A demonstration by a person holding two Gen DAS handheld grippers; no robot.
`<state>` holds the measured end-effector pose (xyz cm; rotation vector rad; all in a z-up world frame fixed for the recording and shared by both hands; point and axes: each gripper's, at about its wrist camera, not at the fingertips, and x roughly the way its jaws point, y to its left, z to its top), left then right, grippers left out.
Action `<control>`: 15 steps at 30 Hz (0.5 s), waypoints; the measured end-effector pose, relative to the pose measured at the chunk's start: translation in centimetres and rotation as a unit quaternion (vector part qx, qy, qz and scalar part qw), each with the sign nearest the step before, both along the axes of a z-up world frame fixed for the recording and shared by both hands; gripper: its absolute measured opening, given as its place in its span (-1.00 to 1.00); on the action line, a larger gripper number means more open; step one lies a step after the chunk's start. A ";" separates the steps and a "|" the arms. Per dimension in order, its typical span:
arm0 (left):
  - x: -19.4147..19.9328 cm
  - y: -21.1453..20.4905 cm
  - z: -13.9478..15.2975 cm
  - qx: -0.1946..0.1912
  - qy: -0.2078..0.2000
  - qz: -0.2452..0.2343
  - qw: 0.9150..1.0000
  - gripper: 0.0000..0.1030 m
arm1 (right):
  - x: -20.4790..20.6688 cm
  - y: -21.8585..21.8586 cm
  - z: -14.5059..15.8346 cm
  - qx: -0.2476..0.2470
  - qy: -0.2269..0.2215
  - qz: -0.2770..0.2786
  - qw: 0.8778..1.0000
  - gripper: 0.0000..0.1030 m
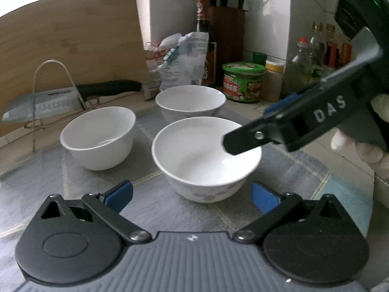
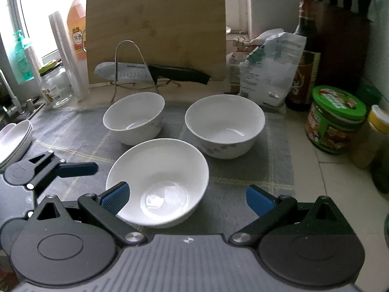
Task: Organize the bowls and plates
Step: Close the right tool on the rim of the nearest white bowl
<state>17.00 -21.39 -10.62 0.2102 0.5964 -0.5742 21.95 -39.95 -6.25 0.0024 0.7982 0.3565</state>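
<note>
A pale tiled countertop (image 2: 323, 182) carries everything, with a grey checked mat (image 2: 238, 170) spread across its middle. Three white bowls stand upright on the mat, apart from one another — the near bowl (image 2: 158, 182), the back-left bowl (image 2: 133, 118) and the back-right bowl (image 2: 225, 125). A stack of white plates (image 2: 14, 141) sits at the mat's left edge. Directly on the tiles, right of the mat, stand a green-lidded jar (image 2: 335, 119) and a yellow-capped jar (image 2: 372, 138) just beside it. Behind the mat — a wire rack (image 2: 128, 68) holding a knife (image 2: 136, 73), a wooden cutting board (image 2: 155, 24) leaning upright, a crumpled white bag (image 2: 269, 70) and a dark sauce bottle (image 2: 304, 73).
</note>
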 end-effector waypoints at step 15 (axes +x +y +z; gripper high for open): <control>0.8 -1.4 -0.9 -0.003 -0.003 -0.019 1.000 0.66 | 2.4 0.2 -0.6 0.009 0.018 0.046 0.999 0.68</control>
